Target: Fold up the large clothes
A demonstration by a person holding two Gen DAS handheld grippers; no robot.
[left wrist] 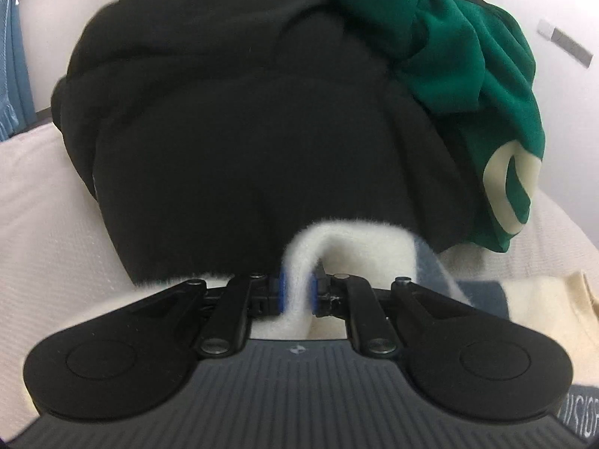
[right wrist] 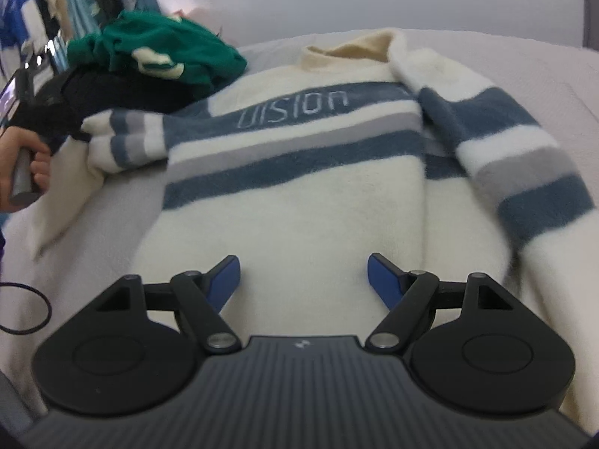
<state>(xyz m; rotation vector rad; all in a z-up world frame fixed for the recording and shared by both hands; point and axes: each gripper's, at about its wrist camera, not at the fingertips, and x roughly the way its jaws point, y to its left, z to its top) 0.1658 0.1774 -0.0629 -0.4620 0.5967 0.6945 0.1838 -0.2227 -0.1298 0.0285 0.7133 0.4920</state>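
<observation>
White bedding [right wrist: 486, 60] carries a cream sweater [right wrist: 299, 194] with blue-grey stripes; left tool [left wrist: 298, 293] pinches its fuzzy sleeve, right tool [right wrist: 304, 278] hangs apart above it.

Light was soft, even and fairly bright, with no glare and only faint shadows. Both fisheye views bowed strongly toward the edges. The black garment [left wrist: 239, 142] swallowed detail; the sweater [right wrist: 299, 187] blurred toward three o'clock.
</observation>
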